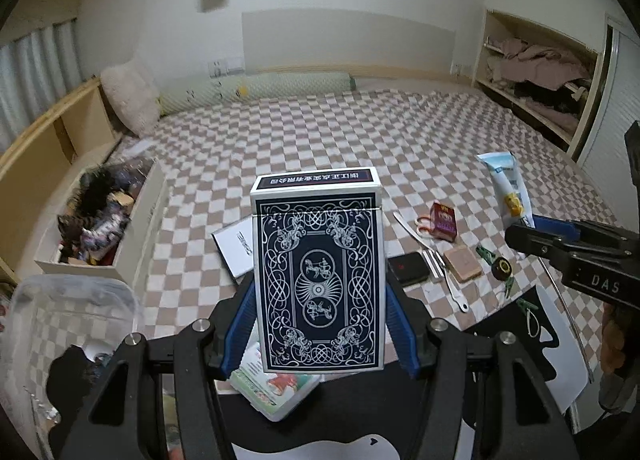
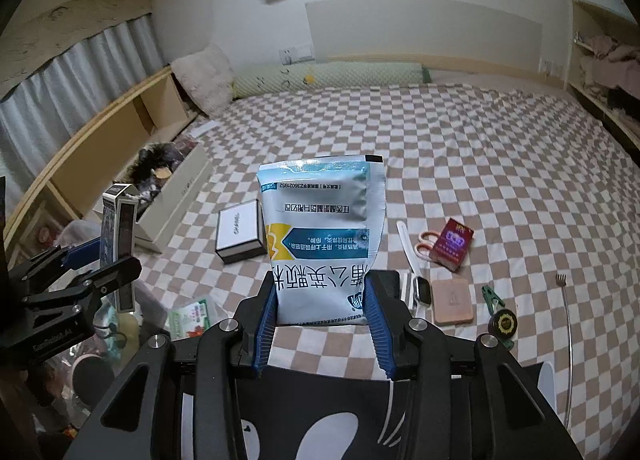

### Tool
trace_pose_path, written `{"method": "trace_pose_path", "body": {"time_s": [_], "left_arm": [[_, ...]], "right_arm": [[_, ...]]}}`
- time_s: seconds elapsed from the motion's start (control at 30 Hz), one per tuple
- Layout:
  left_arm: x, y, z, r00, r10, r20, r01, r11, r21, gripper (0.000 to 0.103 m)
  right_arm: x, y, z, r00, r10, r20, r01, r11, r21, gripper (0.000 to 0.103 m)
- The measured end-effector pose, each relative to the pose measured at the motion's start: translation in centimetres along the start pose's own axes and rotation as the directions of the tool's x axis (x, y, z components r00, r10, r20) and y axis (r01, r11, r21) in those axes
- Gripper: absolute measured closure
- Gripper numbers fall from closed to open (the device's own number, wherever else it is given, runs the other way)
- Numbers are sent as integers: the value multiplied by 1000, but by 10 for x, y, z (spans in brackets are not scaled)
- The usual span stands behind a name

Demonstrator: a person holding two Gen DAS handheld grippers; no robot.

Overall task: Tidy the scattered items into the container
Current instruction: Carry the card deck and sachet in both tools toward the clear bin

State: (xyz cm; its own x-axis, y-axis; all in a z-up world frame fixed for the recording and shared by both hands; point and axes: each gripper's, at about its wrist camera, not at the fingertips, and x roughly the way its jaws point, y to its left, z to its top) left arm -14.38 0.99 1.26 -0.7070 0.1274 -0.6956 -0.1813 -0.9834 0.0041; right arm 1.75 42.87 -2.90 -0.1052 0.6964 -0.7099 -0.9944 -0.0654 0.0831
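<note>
My left gripper (image 1: 320,324) is shut on a dark blue playing-card box (image 1: 318,272), held upright above the checkered bed; it also shows in the right wrist view (image 2: 118,220). My right gripper (image 2: 322,324) is shut on a light blue sachet (image 2: 322,236), also seen at the right of the left wrist view (image 1: 506,188). A clear plastic container (image 1: 76,312) lies low at the left. Scattered on the bed are a red box (image 2: 452,244), scissors (image 2: 426,246), a tan pad (image 2: 454,300), a green clip (image 2: 492,296), and a white box (image 2: 238,230).
An open white box (image 1: 136,236) full of dark items sits at the bed's left edge. A green-and-white packet (image 1: 276,388) lies below the left gripper. A black round tin (image 2: 505,323), a watch (image 2: 422,290) and a metal back-scratcher (image 2: 570,340) lie at right.
</note>
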Motion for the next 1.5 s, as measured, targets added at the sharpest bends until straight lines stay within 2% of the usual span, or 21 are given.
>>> {"method": "trace_pose_path", "body": {"time_s": [0.17,0.73,1.27,1.5], "left_arm": [[-16,7,1,999,-26,30,27,999,-29,43],[-71,51,-13,987,78,138,-65,993,-98,43],[-112,124,-47,966,214,147,-181,961,-208,43],[-130,158,-67,961,243,131,-200,940,-275,43]], "right_arm": [[-13,10,2,999,13,43,-12,1000,-28,60],[-29,44,12,989,100,111,-91,993,-79,60],[-16,120,7,974,207,89,-188,964,-190,60],[-2,154,2,969,241,50,-223,946,-236,60]]}}
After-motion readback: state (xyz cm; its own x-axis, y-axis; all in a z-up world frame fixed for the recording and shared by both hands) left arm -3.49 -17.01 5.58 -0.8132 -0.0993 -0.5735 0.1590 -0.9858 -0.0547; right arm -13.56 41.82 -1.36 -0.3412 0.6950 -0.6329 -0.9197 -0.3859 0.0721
